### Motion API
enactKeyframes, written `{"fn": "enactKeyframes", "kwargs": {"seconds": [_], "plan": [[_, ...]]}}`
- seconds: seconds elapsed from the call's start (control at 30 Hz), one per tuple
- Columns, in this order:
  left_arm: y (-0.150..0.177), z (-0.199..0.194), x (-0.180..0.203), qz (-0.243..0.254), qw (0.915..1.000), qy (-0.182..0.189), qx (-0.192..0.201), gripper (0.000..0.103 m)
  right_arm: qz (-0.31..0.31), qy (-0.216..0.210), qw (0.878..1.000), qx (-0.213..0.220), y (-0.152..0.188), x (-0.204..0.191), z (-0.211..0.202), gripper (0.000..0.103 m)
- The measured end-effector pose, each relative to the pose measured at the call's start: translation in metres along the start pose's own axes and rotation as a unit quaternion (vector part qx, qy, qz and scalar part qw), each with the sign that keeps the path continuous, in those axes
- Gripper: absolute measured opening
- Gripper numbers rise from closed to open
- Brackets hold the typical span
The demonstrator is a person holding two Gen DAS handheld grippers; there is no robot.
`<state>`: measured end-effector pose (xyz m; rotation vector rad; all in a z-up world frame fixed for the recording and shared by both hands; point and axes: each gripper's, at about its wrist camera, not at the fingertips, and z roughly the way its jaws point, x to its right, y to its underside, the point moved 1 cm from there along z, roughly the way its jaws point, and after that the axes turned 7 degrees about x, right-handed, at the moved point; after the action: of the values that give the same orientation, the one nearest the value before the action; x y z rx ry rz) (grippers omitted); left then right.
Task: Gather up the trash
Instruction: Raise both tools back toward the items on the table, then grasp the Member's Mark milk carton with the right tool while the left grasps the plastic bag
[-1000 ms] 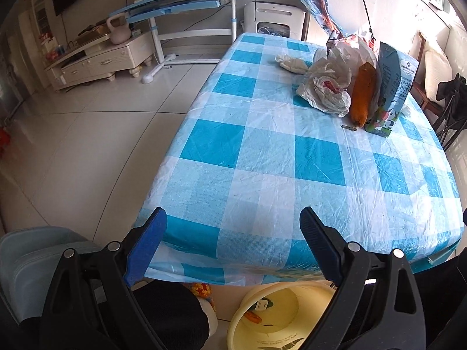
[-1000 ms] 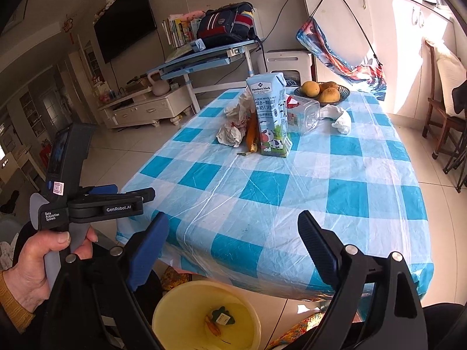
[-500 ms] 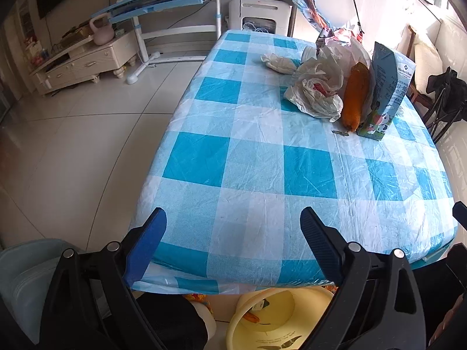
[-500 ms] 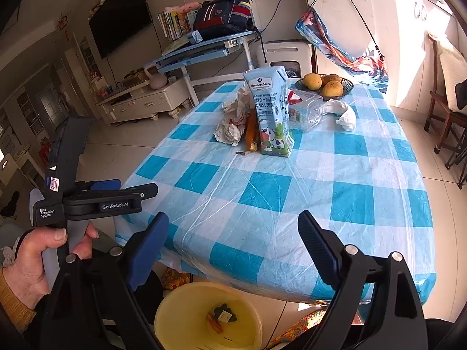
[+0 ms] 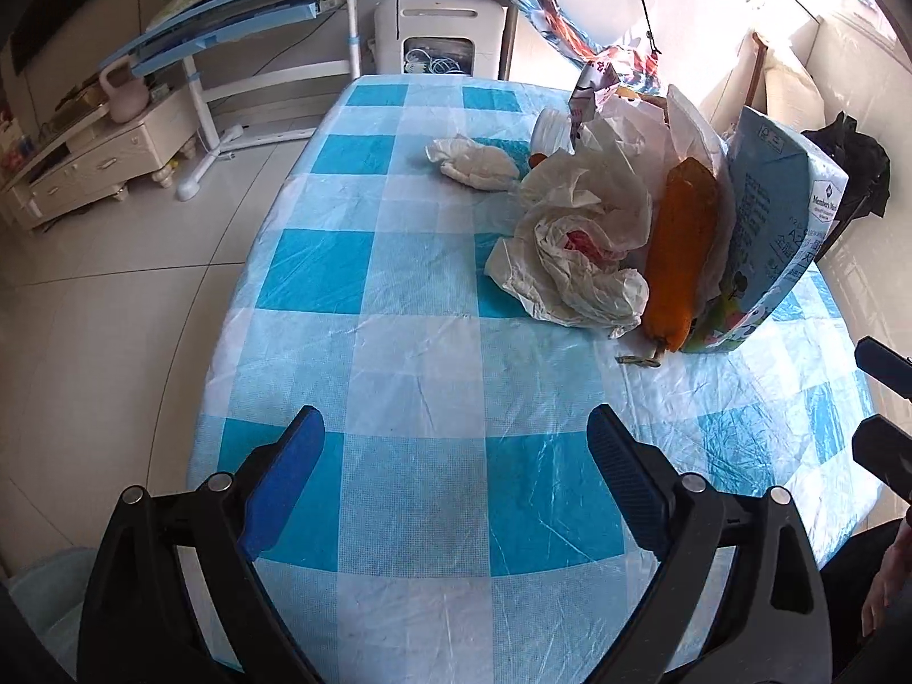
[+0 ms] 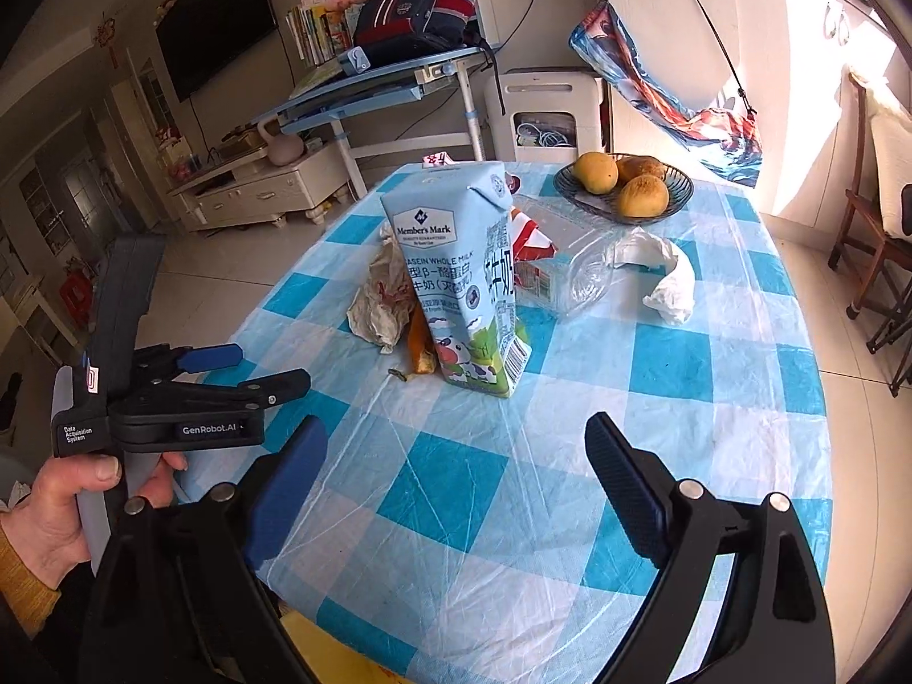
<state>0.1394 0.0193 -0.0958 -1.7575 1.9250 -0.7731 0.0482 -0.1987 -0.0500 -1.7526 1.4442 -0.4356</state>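
on the checked tablecloth [image 6: 456, 484] stands a "member's mark" milk carton [image 6: 461, 279]; both claws gape, empty.

On the table [image 6: 672, 353], the milk carton [image 6: 456, 279] stands near the middle, a crumpled bag [image 6: 379, 296] at its left, a plastic bottle [image 6: 564, 276] behind it, a fruit bowl [image 6: 624, 194] at the far end.

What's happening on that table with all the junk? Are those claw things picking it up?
Not yet. A person holds a gripper in each hand, and both the left gripper and right gripper are open and empty above the checked tablecloth. Ahead lie the milk carton, a crumpled plastic bag, an orange peel and a squashed clear bottle, none touched so far.
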Motion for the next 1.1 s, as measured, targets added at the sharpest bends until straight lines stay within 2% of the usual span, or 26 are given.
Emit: {"fn": "enactKeyframes", "kwargs": {"seconds": [0.3, 0.5, 0.53, 0.6, 0.63, 0.67, 0.7, 0.73, 0.77, 0.8, 0.83, 0.97, 1.1], "plan": [[-0.041, 0.025, 0.028, 0.020, 0.9988, 0.028, 0.034, 0.090, 0.013, -0.022, 0.998, 0.050, -0.018, 0.007, -0.002, 0.088], [-0.053, 0.044, 0.039, 0.022, 0.9987, 0.036, 0.028, 0.089, 0.017, -0.036, 0.997, 0.067, -0.036, 0.000, 0.019, 0.088], [-0.053, 0.047, 0.038, 0.016, 0.9989, 0.039, 0.023, 0.086, 0.019, -0.036, 0.997, 0.067, -0.039, -0.001, 0.024, 0.088], [-0.052, 0.052, 0.035, 0.006, 0.9989, 0.045, 0.012, 0.066, 0.024, -0.034, 0.997, 0.067, -0.041, -0.001, 0.030, 0.088], [-0.051, 0.054, 0.034, 0.002, 0.9987, 0.050, 0.007, 0.061, 0.026, -0.033, 0.997, 0.068, -0.042, 0.000, 0.032, 0.088], [-0.050, 0.053, 0.033, 0.000, 0.9986, 0.053, 0.009, 0.057, 0.028, -0.031, 0.997, 0.068, -0.042, 0.001, 0.034, 0.084], [-0.051, 0.051, 0.033, 0.001, 0.9985, 0.053, 0.014, 0.047, 0.032, -0.031, 0.997, 0.066, -0.043, 0.002, 0.036, 0.076], [-0.051, 0.049, 0.034, 0.007, 0.9983, 0.056, 0.017, 0.042, 0.036, -0.031, 0.997, 0.060, -0.043, 0.005, 0.038, 0.071], [-0.051, 0.046, 0.036, 0.013, 0.9983, 0.054, 0.018, 0.026, 0.042, -0.032, 0.997, 0.054, -0.042, 0.008, 0.040, 0.055], [-0.050, 0.043, 0.038, 0.018, 0.9983, 0.053, 0.017, 0.024, 0.051, -0.036, 0.997, 0.048, -0.041, 0.012, 0.041, 0.038], [-0.049, 0.040, 0.040, 0.023, 0.9983, 0.049, 0.021, 0.019, 0.062, -0.039, 0.996, 0.044, -0.040, 0.016, 0.041, 0.036], [-0.040, 0.020, 0.041, 0.030, 0.9981, 0.046, 0.028, 0.018, 0.079, -0.046, 0.994, 0.060, -0.041, 0.024, 0.026, 0.027], [-0.032, -0.004, 0.032, 0.022, 0.9975, 0.054, 0.040, 0.018, 0.082, -0.064, 0.992, 0.077, -0.040, 0.022, 0.006, 0.026]]}}
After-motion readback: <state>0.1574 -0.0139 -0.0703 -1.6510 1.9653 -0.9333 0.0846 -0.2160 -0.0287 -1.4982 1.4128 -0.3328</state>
